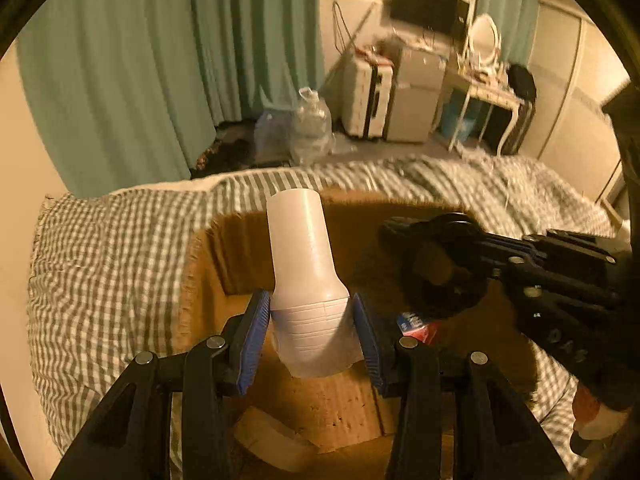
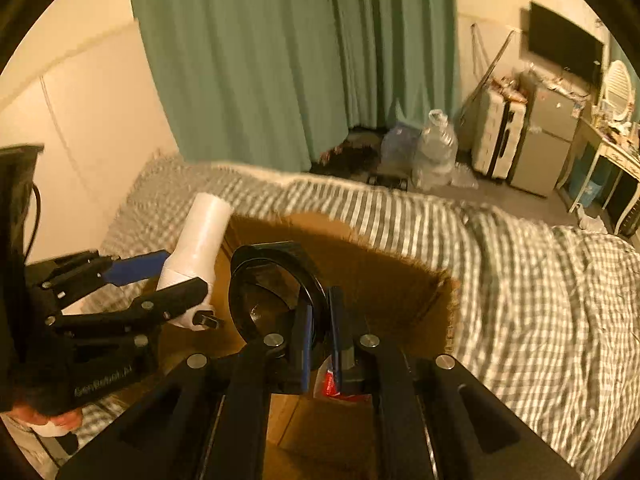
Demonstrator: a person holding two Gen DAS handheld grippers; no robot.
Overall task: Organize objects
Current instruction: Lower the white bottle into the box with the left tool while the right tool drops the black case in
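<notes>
My left gripper [image 1: 312,320] is shut on a white plastic bottle [image 1: 302,256], held upright over an open cardboard box [image 1: 208,264] on the bed. In the right wrist view the same bottle [image 2: 200,236] and left gripper [image 2: 176,276] show at the left. My right gripper [image 2: 320,320] is shut on the rim of a black round object [image 2: 272,292], held over the box [image 2: 400,280]; it shows at the right of the left wrist view [image 1: 444,264]. A red and blue packet [image 1: 416,326] lies inside the box.
The box sits on a green-and-white checked bedspread [image 1: 108,256]. Green curtains [image 1: 160,60] hang behind. On the floor beyond the bed stand a large clear water bottle [image 1: 314,124], a white suitcase [image 1: 366,96], a small fridge [image 1: 416,96] and a dressing table [image 1: 488,88].
</notes>
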